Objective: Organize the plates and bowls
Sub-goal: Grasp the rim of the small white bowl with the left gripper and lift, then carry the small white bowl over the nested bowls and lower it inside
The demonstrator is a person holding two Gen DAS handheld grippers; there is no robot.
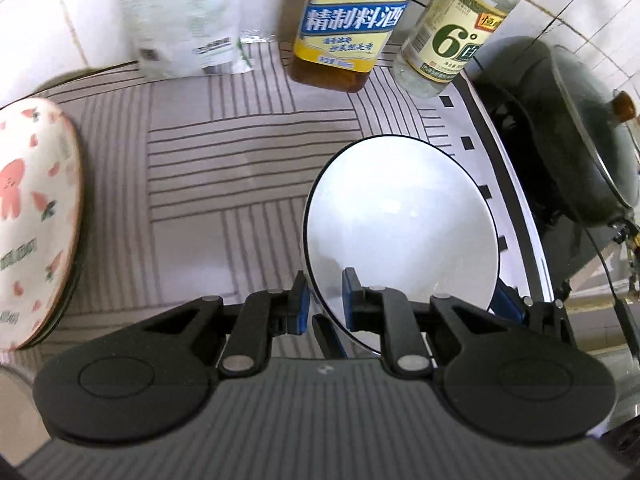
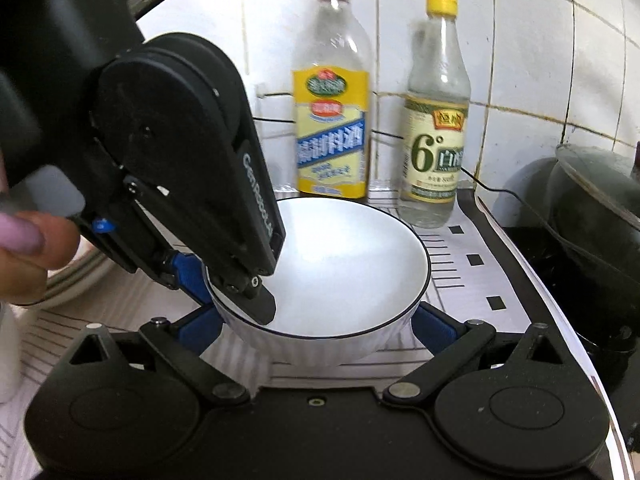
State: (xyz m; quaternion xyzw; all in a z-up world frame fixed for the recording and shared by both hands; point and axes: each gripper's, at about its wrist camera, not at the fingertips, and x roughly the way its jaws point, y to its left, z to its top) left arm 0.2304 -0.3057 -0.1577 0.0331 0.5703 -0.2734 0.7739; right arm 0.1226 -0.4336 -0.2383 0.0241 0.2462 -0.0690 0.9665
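A white bowl with a thin black rim hangs tilted just above the striped mat. My left gripper is shut on the bowl's near-left rim, one pad inside and one outside. My right gripper spans the bowl from below, and its blue fingers touch the wall on both sides. One of those blue fingers shows under the bowl in the left wrist view. A pink-patterned dish leans at the far left.
Two bottles stand by the tiled wall: a yellow-labelled one and a clear vinegar one. A dark lidded wok sits on the stove to the right. A white bag leans at the back. A person's hand holds the left gripper.
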